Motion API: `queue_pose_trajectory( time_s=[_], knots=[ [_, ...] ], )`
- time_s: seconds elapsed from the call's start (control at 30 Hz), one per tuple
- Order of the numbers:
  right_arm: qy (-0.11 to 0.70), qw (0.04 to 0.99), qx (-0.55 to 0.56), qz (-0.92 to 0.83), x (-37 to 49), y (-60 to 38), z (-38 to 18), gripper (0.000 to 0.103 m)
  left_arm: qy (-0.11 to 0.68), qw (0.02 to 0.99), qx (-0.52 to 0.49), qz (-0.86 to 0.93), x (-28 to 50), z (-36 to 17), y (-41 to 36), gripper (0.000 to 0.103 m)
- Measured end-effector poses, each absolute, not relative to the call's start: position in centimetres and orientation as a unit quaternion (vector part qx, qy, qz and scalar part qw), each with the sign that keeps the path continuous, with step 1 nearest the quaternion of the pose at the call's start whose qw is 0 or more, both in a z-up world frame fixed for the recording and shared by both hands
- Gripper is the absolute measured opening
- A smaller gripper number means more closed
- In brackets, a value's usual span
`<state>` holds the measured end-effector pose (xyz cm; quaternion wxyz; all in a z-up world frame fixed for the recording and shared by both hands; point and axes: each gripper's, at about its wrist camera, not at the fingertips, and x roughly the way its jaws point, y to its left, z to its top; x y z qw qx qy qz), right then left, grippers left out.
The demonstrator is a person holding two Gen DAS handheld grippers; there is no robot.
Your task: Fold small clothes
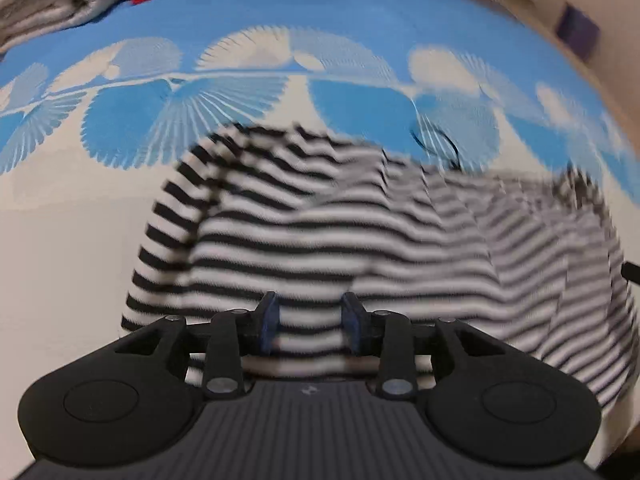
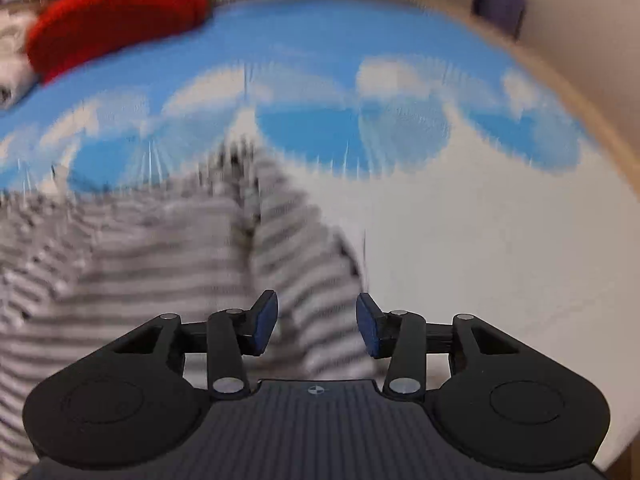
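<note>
Shirt (image 1: 320, 232): striped, crumpled on the blue-and-white sheet (image 1: 360, 12), long axis across both views.
Left claw (image 1: 313, 322): spread, nothing pinched; shirt body directly under and ahead.
Right claw (image 2: 317, 322): spread, nothing pinched; over the shirt's right edge, bare sheet to its right.
Nearer hand: left sits over the bulk; right only reaches the sleeve side.
Background: red cloth (image 2: 116, 16), folded pale pile (image 1: 44, 4).

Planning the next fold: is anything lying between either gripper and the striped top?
Nothing visible. The striped top lies directly under the open left gripper and right gripper; the red garment sits far back on the bedspread.
</note>
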<state>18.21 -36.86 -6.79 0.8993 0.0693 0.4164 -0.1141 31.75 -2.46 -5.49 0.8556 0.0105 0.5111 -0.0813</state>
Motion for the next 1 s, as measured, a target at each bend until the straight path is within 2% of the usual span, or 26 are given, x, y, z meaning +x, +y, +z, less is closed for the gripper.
queue_pose_trajectory(
  time_s=[0.07,0.27,0.57,0.67,0.73,0.83,0.93,1.0],
  knots=[
    [0.404,0.905,0.070,-0.115,19.1,-37.1,-6.9,0.047,0.521,0.851,0.011,-0.064,32.6,-6.2,-2.4,0.038],
    [0.490,0.858,0.060,-0.145,22.6,-37.8,-11.2,0.049,0.533,0.843,0.052,-0.058,34.3,-8.4,-3.0,0.033],
    [0.489,0.855,0.071,-0.154,23.5,-38.0,-11.7,0.055,0.541,0.838,0.034,-0.066,34.8,-8.6,-2.6,0.031],
    [0.487,0.856,0.072,-0.160,23.7,-38.0,-11.6,0.057,0.549,0.833,0.023,-0.069,34.6,-7.3,-2.0,0.034],
    [0.471,0.862,0.078,-0.173,23.5,-38.0,-10.8,0.056,0.530,0.845,-0.001,-0.071,34.0,-5.6,-1.2,0.038],
    [0.397,0.892,0.075,-0.202,22.3,-37.4,-7.9,0.055,0.504,0.861,-0.006,-0.066,33.7,-4.2,-0.2,0.038],
    [0.330,0.918,0.092,-0.200,20.9,-36.6,-5.3,0.056,0.517,0.855,0.006,-0.047,34.5,-5.1,0.2,0.038],
    [0.323,0.924,0.107,-0.174,20.7,-36.0,-4.9,0.057,0.531,0.847,0.013,-0.038,35.2,-6.3,0.3,0.037]
  ],
)
